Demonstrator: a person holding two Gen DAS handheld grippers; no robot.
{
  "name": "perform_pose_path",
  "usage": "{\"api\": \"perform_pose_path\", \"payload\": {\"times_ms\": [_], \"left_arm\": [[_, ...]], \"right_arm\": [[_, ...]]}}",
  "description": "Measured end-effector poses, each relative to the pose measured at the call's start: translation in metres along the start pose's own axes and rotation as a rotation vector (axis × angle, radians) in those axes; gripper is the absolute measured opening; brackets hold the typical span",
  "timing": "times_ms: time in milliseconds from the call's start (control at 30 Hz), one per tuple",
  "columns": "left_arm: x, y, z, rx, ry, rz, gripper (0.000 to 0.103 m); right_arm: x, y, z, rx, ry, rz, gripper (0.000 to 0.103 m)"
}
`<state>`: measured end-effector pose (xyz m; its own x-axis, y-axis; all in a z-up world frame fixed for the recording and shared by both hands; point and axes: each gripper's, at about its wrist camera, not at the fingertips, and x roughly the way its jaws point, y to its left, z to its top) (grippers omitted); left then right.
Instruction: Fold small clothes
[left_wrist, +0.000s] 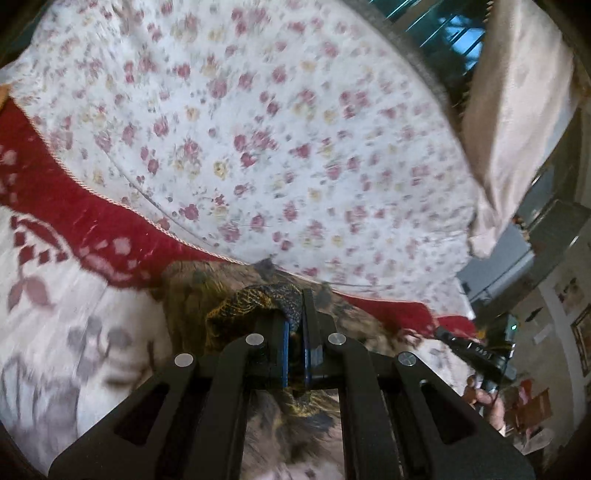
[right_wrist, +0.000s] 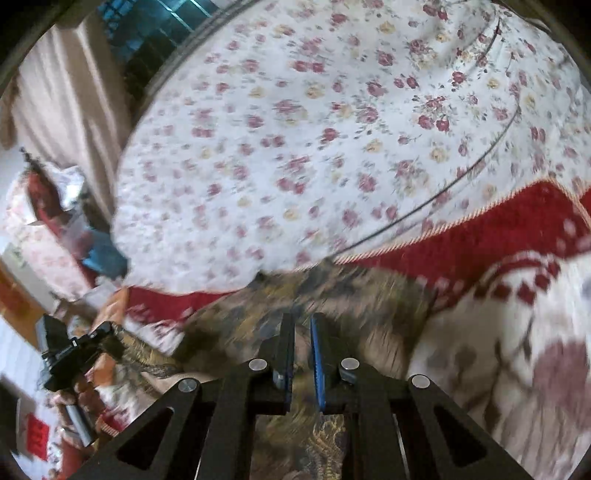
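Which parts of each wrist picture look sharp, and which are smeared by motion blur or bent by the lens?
Left wrist view: the left gripper and the patterned cloth it pinches are sharp; the floral sheet is smeared, and edges curve. Right wrist view: the right gripper is crisp; the cloth and the red-and-white blanket streak, though the sheet's upper right stays clearer.

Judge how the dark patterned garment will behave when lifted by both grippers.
Probably floppy: the patterned garment bunches where the left hand-held gripper pinches it. Likely light, since it drapes in soft wrinkles near the right hand-held gripper. It may sag between both holds.
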<state>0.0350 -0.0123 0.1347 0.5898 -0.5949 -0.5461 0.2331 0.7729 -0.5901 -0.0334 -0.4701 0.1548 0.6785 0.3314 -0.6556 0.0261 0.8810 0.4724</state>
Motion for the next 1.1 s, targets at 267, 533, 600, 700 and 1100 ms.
{"api": "perform_pose_path", "payload": {"times_ms": [267, 533, 600, 700, 1100], "left_arm": [[0.038, 0.013, 0.005, 0.01, 0.056, 0.012, 0.004], [0.029, 0.012, 0.005, 0.013, 0.057, 0.017, 0.004], [0.028, 0.011, 0.011, 0.023, 0.046, 0.013, 0.004], [0.037, 0.011, 0.024, 0.026, 0.027, 0.025, 0.004], [0.156, 0.077, 0.036, -0.115, 0.268, 0.2, 0.012]], "right_arm": [[0.07, 0.004, -0.011, -0.155, 0.246, -0.016, 0.063], [0.113, 0.019, -0.036, -0.307, 0.339, -0.006, 0.02], [0.096, 0.025, -0.025, -0.329, 0.282, 0.014, 0.003], [0.075, 0.023, 0.009, -0.317, 0.133, -0.087, 0.003], [0.169, -0.065, 0.049, -0.047, 0.238, -0.287, 0.005]]}}
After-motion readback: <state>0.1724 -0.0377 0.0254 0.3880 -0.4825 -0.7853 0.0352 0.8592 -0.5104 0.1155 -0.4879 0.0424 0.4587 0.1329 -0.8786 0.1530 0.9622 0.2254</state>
